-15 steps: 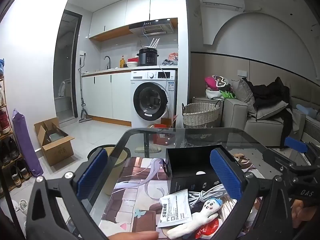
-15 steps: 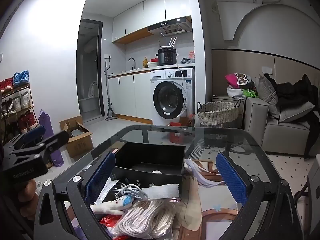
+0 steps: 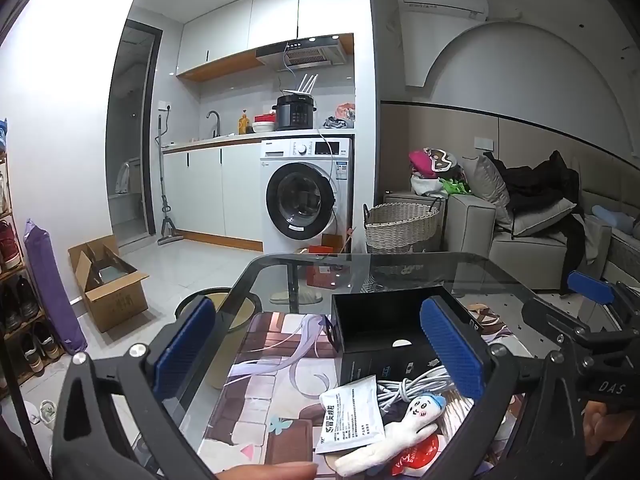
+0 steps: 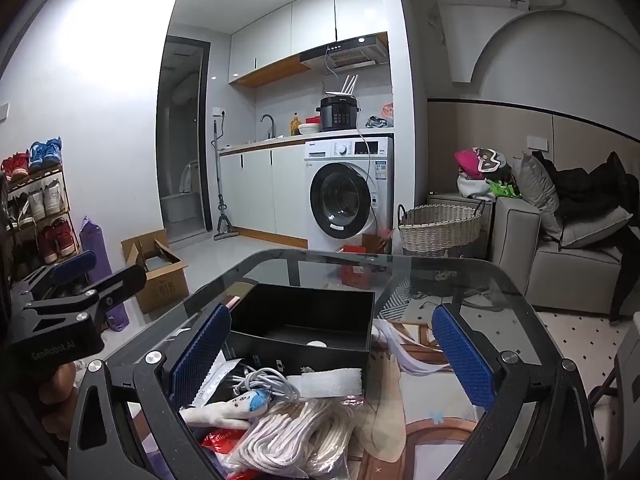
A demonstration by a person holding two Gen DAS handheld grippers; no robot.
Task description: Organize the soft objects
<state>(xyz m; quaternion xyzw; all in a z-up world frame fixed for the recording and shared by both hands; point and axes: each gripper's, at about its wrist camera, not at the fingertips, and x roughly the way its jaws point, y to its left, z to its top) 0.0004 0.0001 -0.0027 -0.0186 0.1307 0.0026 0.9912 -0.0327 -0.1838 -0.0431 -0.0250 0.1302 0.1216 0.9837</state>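
Note:
A pile of soft things lies on a glass table [image 3: 400, 264] in front of an open black box [image 3: 384, 324]. It holds a white plush doll with a blue cap [image 3: 404, 428], a white sachet [image 3: 352, 416], a coiled grey cable [image 3: 408, 388] and a red packet [image 3: 416, 456]. The right wrist view shows the black box [image 4: 304, 320], the doll [image 4: 224, 408], a bag of white rope [image 4: 300, 436] and a white foam strip [image 4: 328, 380]. My left gripper [image 3: 320, 352] is open and empty above the pile. My right gripper [image 4: 328, 356] is open and empty too.
A printed mat [image 3: 272, 380] covers the table. Beyond it stand a washing machine [image 3: 304, 196], a wicker basket [image 3: 400, 224], a grey sofa [image 3: 520, 232] with clothes, a cardboard box [image 3: 108, 280] and a shoe rack [image 4: 36, 200] at the left.

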